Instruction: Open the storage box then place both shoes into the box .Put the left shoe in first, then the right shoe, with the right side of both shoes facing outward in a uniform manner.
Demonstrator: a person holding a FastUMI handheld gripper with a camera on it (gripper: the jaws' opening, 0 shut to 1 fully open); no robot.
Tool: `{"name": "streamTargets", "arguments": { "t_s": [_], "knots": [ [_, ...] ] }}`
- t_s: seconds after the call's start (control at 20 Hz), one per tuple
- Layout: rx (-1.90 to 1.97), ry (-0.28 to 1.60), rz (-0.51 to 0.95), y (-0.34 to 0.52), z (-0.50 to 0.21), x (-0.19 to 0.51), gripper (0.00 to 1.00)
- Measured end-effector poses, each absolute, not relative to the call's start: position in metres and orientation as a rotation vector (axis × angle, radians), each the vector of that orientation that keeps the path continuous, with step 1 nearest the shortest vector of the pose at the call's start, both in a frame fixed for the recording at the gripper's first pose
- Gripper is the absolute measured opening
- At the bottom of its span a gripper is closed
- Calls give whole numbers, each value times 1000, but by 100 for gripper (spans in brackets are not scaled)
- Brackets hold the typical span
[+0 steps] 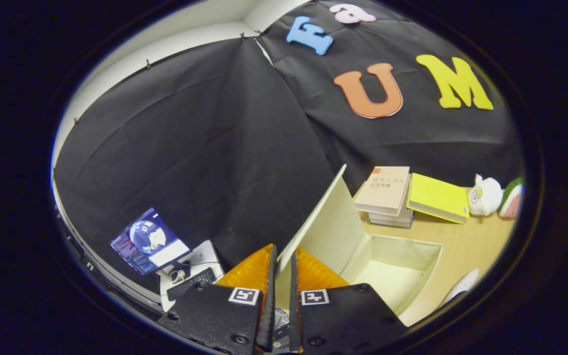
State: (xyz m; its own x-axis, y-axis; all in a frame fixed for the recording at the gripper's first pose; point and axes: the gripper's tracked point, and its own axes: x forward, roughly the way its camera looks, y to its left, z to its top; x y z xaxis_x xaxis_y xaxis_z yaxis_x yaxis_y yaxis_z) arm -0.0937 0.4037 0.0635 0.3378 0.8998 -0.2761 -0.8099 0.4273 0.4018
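The box (392, 276) stands open on the worktop (466, 246), just ahead of the tool (281, 276) and a little to its right. Its pale inside holds nothing that can be seen. The lid (323, 224) is raised, tilted up and back from the box's near-left side, and its lower edge runs down into the narrow gap between the two fingers (254, 268). The tool is drawn in narrow, one finger on each face of the lid, and both appear to press on it.

Beside the box, at its right corner, a white rounded shape (463, 285) lies on the worktop; it may be a shoe, but too little of it shows to tell.

Beyond the box lies a stack of books (385, 195), with a yellow book (437, 198) leaning against it. Farther right sit a white plush toy (485, 196) and a watermelon-slice toy (512, 198), touching each other.

Off to the left, lower down and well apart from the worktop, a laptop (148, 240) shows a lit screen, with a keyboard (191, 283) near it.
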Motion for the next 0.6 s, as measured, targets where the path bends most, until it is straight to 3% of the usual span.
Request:
{"name": "streamTargets", "arguments": {
  "t_s": [0.1, 0.25, 0.35, 0.5, 0.6],
  "knots": [
    [183, 488, 1108, 419, 64, -94, 19],
    [90, 401, 1067, 428, 70, -90, 57],
    [85, 380, 1056, 430, 73, -90, 73],
    [95, 366, 1014, 421, 72, -84, 75],
    [96, 359, 967, 409, 68, -77, 82]
  ]
}}
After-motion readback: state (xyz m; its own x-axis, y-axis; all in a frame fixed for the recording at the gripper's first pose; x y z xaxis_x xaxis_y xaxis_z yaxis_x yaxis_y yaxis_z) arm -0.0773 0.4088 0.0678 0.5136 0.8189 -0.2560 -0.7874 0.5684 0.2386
